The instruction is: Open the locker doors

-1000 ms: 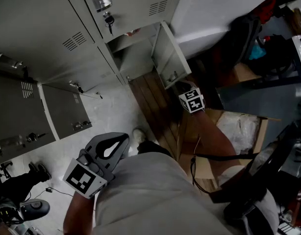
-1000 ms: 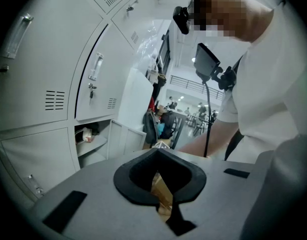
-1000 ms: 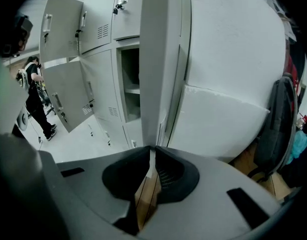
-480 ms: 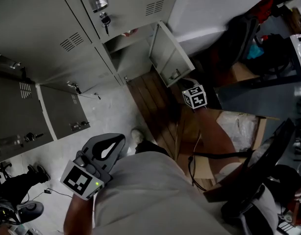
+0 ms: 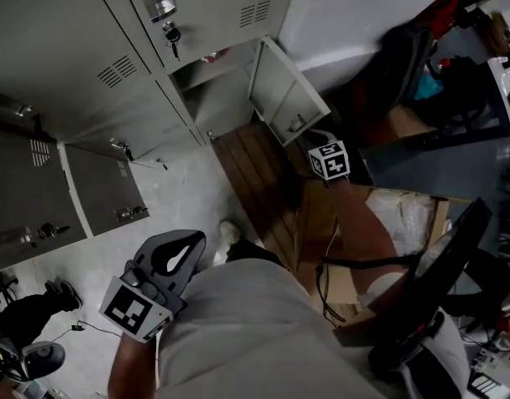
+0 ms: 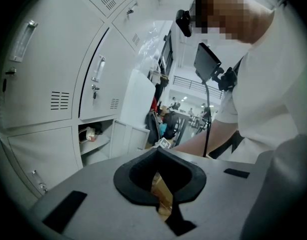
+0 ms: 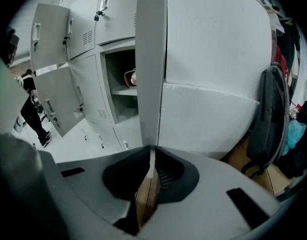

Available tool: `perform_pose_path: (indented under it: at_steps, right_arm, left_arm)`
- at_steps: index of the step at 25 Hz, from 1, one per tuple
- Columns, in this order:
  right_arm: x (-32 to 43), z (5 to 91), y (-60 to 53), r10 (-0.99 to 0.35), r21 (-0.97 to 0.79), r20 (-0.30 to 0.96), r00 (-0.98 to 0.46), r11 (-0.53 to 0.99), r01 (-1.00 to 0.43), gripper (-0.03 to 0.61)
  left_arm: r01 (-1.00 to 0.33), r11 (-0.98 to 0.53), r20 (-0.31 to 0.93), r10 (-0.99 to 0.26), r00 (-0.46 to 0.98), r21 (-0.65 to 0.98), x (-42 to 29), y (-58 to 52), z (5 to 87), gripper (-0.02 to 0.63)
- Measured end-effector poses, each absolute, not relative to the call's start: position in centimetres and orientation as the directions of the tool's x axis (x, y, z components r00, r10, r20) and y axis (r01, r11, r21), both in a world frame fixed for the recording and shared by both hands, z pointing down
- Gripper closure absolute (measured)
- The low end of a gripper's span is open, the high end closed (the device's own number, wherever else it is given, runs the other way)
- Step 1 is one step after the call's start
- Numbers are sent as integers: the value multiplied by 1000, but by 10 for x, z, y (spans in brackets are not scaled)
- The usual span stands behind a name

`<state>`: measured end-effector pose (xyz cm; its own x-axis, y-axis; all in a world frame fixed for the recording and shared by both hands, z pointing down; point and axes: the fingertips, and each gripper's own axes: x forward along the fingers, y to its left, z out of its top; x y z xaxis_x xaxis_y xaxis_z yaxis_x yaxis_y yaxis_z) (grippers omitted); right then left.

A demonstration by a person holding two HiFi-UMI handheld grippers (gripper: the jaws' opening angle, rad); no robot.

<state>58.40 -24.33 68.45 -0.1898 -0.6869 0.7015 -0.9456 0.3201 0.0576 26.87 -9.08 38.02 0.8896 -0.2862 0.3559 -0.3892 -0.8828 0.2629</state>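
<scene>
Your right tongs [image 5: 311, 140] are clamped narrow on the free edge of the lower locker door [image 5: 284, 94]. The right gripper view shows that edge running straight up from between the pads [image 7: 143, 156]. Over the last second the door has swung a little further out of its compartment [image 5: 215, 98], and your right tongs have gone with it across the floor while keeping their grip. The opening behind the door, to the left of the tongs, now shows more of its shelf, with a small red and white object [image 7: 129, 77] lying on it.

Your left tongs [image 5: 198, 238] have stayed put, low and close to your body. Their jaws are together with nothing between them.

This door looks well on its way, probably close to fully swung out, so letting go seems the next sensible step. Further left of your right tongs, two doors [image 7: 53, 69] already hang ajar. The door [image 5: 213, 7] directly above the one you hold, with a key [image 5: 170, 36] in its lock, is still closed, as is its neighbour on the left. By my reckoning the task is partly done, and the keyed door is the nearest one left.
</scene>
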Motion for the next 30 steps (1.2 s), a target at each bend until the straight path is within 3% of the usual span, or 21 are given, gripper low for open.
perform_pose_path:
  at_steps: [30]
  right_arm:
    - [613,684,-252,-708,97,702,-80,206,-974,552]
  left_arm:
    - [-455,-851,368,-348,862,262,242,-79,387,603]
